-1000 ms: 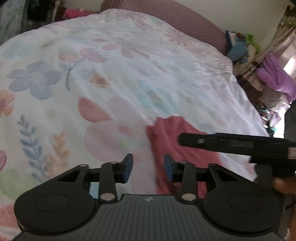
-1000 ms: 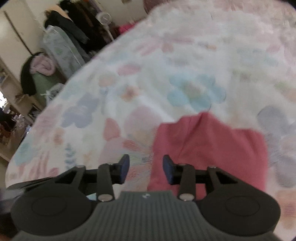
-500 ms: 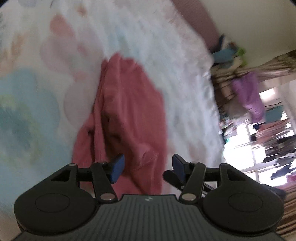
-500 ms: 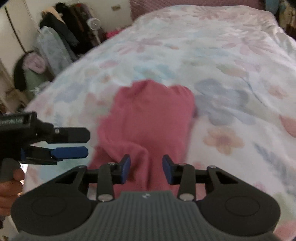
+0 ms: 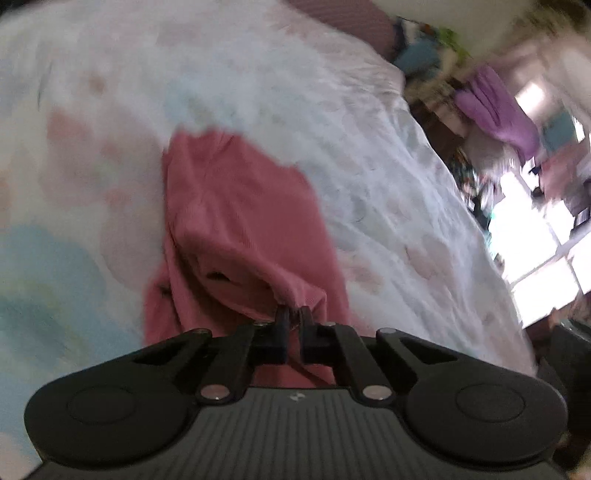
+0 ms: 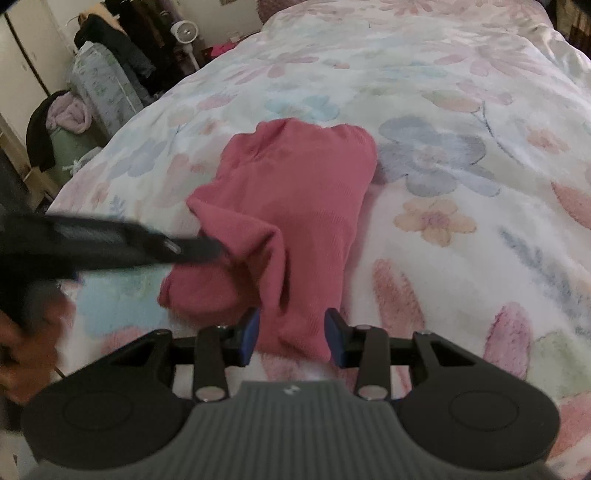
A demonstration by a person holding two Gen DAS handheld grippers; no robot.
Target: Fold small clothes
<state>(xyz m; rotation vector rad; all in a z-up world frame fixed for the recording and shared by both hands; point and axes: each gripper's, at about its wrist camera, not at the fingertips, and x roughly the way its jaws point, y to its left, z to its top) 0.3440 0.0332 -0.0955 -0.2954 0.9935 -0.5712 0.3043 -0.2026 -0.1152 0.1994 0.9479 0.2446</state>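
pink garment [image 6: 295, 184] on floral bedspread [image 6: 461, 110], open room around; left gripper [image 5: 293, 314], previously wide, now pinches its corner; right gripper [image 6: 291, 332] wide.

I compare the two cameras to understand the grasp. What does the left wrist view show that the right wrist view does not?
Only the left wrist view shows the left gripper shut on a fold of the pink garment, and a bright window. Only the right wrist view shows the right gripper open around the garment's near edge, and a fan. Both show the garment on the floral bedspread.
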